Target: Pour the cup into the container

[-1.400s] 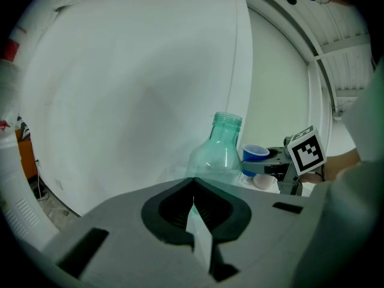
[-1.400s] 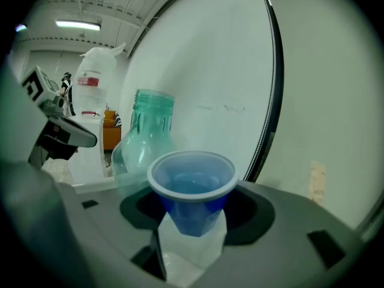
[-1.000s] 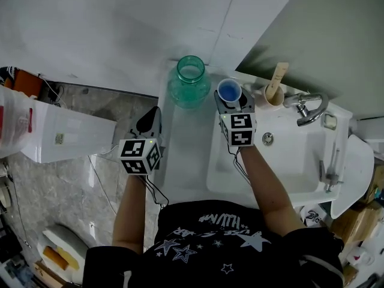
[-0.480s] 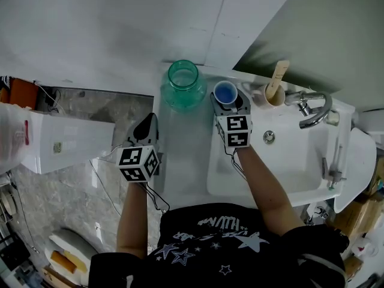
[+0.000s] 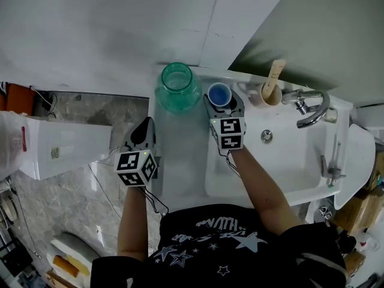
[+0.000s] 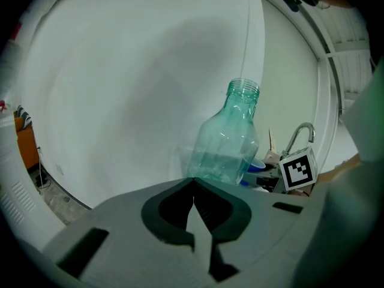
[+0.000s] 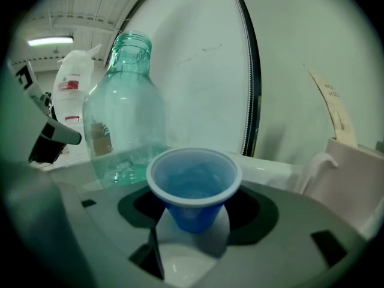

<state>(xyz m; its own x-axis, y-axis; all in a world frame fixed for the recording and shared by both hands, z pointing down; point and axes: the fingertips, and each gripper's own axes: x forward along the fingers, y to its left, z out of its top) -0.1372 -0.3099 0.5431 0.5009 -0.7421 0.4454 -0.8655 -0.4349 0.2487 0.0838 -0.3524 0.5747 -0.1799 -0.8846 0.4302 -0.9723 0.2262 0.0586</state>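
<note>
A blue plastic cup [image 5: 219,93] holding a little liquid stands upright on the white counter [image 5: 180,155], right next to a green-tinted clear bottle [image 5: 177,89] with an open mouth. My right gripper [image 5: 222,101] reaches round the cup [image 7: 193,185] from the near side. Its jaws have just been opening, and the cup stands between them without being squeezed. The bottle [image 7: 123,119] rises just left of the cup. My left gripper [image 5: 144,126] hangs off the counter's left edge, shut and empty, pointing at the bottle [image 6: 225,143].
A white sink basin [image 5: 288,161] with a chrome tap [image 5: 309,110] lies right of the cup. A beige mug with a wooden stick [image 5: 271,92] stands behind the basin. A white appliance [image 5: 60,146] sits on the floor at the left. The wall is close behind the bottle.
The right gripper has sunk slightly with the cup, and its jaws stand a little wider round it. The left gripper has stayed in place.
</note>
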